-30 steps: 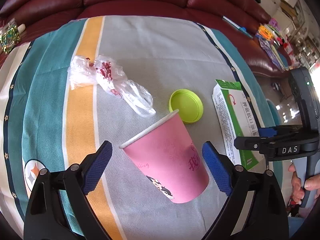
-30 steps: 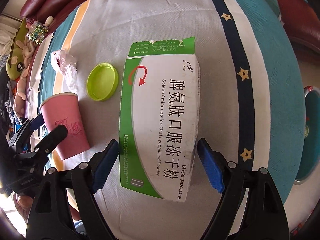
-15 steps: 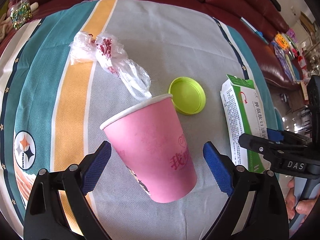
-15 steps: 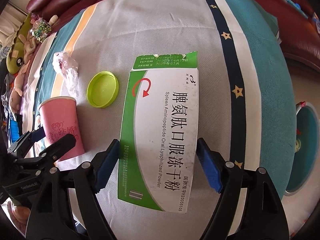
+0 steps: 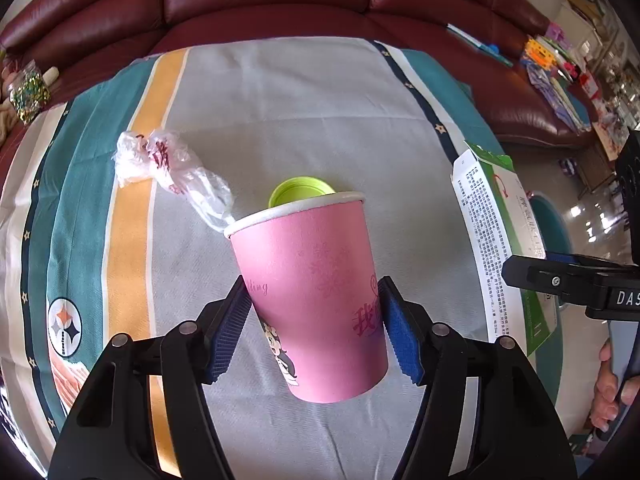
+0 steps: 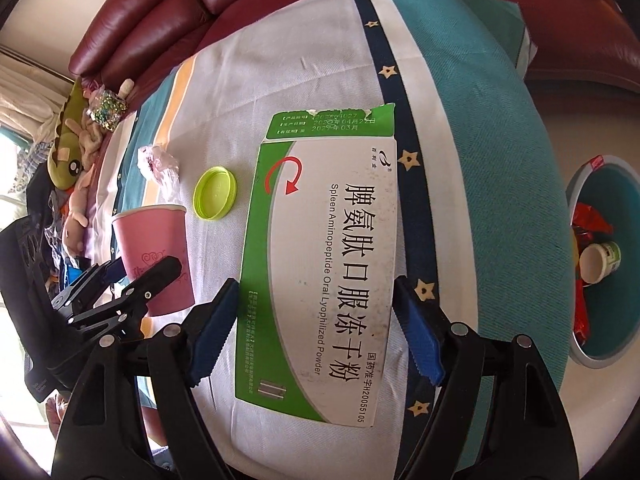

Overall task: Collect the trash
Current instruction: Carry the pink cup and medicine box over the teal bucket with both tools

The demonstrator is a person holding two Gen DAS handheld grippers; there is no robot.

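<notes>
Because both pieces were trash for the bin, the left gripper clamped the pink cup while the right gripper closed on the green box.

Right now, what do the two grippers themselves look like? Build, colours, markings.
Both match: the left gripper and the right gripper have black plastic linkage arms with silver pivot screws and blue ribbed pads. White "DAS" lettering shows on the right one's body. A bare hand holds its grey handle. No cables visible.

Matt paper cup, glossy cardboard box, woven cloth cover.
</notes>
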